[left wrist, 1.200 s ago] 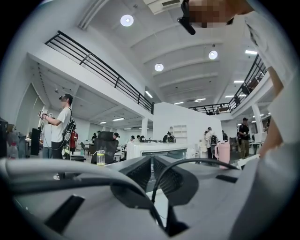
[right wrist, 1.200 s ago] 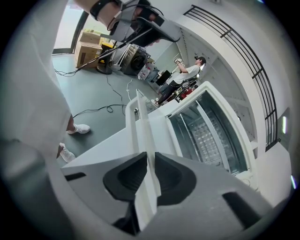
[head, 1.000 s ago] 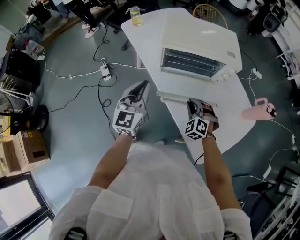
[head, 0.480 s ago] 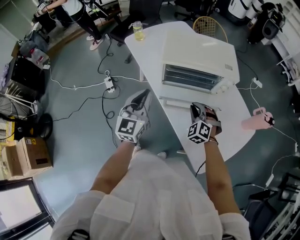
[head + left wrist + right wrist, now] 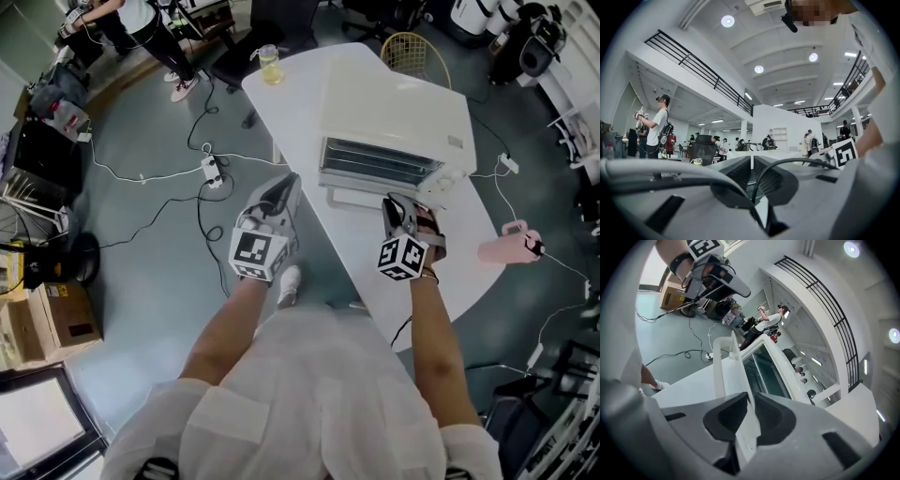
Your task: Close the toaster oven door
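A white toaster oven (image 5: 394, 117) stands on the white table (image 5: 459, 272), its front open and the wire rack showing. Its door (image 5: 370, 199) is tilted up, partway towards the opening. My right gripper (image 5: 401, 214) is at the door's front edge. In the right gripper view the white door handle (image 5: 723, 366) runs between the pads (image 5: 751, 416), with the glass pane (image 5: 764, 373) beyond it. The jaws are opening, though the pads still press on the handle. My left gripper (image 5: 281, 192) hangs over the floor left of the table, shut on nothing (image 5: 752, 173).
A cup of yellow liquid (image 5: 270, 64) stands on the table's far corner. Cables and a power strip (image 5: 211, 169) lie on the floor to the left. A yellow wire chair (image 5: 417, 52) and a pink object (image 5: 506, 248) flank the table; people stand beyond.
The door has swung up from nearly flat, and my right gripper has moved towards the oven with the handle. The left gripper has barely shifted.
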Motion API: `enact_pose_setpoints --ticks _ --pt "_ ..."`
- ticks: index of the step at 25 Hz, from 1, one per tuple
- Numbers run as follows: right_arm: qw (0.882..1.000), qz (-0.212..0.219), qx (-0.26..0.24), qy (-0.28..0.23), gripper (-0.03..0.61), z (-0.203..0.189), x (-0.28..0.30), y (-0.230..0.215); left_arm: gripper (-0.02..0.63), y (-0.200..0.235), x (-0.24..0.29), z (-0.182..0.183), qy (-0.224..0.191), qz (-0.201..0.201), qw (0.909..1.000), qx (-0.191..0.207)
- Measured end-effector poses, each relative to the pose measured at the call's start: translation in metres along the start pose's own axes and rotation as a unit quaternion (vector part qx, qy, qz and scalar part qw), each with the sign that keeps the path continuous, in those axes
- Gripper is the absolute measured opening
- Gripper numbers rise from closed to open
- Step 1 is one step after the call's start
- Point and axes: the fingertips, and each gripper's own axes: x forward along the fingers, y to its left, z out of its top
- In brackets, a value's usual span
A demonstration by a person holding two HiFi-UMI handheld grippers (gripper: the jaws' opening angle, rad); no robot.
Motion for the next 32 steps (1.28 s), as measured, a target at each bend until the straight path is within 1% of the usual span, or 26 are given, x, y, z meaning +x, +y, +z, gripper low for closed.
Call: enact_pose_setpoints --ticks 4,15,20,23,28,32 --pt "1.0 -0.005 0.009 0.003 0.057 0.001 0.007 -0.014 0.021 0.009 0.018 0.002 -0.006 -0.004 1.0 -0.005" --pt "1.0 0.005 0.024 0.015 0.052 0.005 0.018 -0.044 0.021 0.017 0.051 0.005 -0.006 -0.026 0.9996 -0.013" --pt "1.0 -0.003 0.006 0.028 0.052 0.007 0.023 -0.053 0.02 0.022 0.061 0.009 -0.005 -0.032 0.9994 -0.009" --pt "0.999 -0.004 0.007 0.034 0.052 0.006 0.026 -0.057 0.021 0.024 0.066 0.009 -0.004 -0.033 0.9994 -0.008" --pt "0.999 -0.006 0.008 0.042 0.07 0.007 0.031 -0.065 0.02 0.032 0.07 0.011 -0.002 -0.03 0.9995 -0.009" --pt "0.999 -0.013 -0.001 0.052 0.109 0.007 0.04 -0.076 0.021 0.039 0.076 0.008 0.005 -0.033 0.9994 -0.01"
